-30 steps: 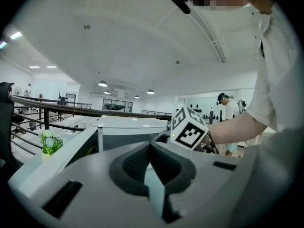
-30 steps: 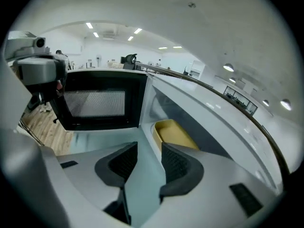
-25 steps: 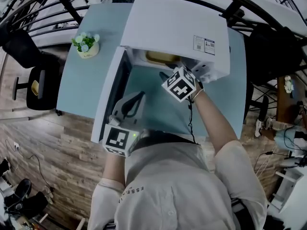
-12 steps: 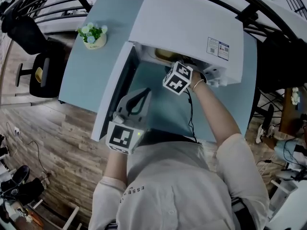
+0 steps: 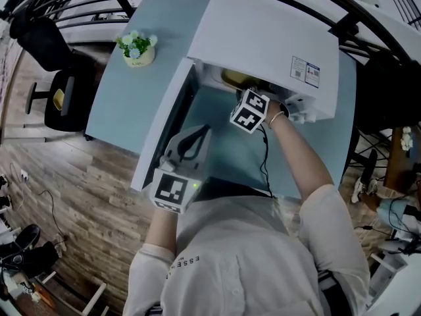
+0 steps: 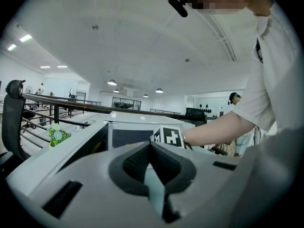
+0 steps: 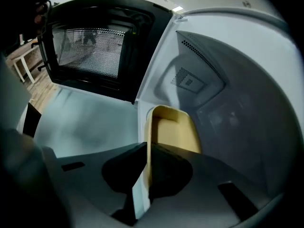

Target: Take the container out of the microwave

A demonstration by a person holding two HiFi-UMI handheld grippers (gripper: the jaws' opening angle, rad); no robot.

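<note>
Now the left tool (image 6: 151,150) waits closed and empty over the counter (image 5: 131,104), beside the open door (image 5: 164,124). The right tool (image 7: 146,151), wide open a second ago, has dipped into the microwave (image 5: 263,38), and its jaws are closing on the near rim of the yellow container (image 7: 173,132). The container still sits inside, so the grasp seems nearly set and drawing it out is likely next.

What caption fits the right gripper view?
Right gripper closing its jaws on the yellow container wall between them, inside the open microwave.
</note>
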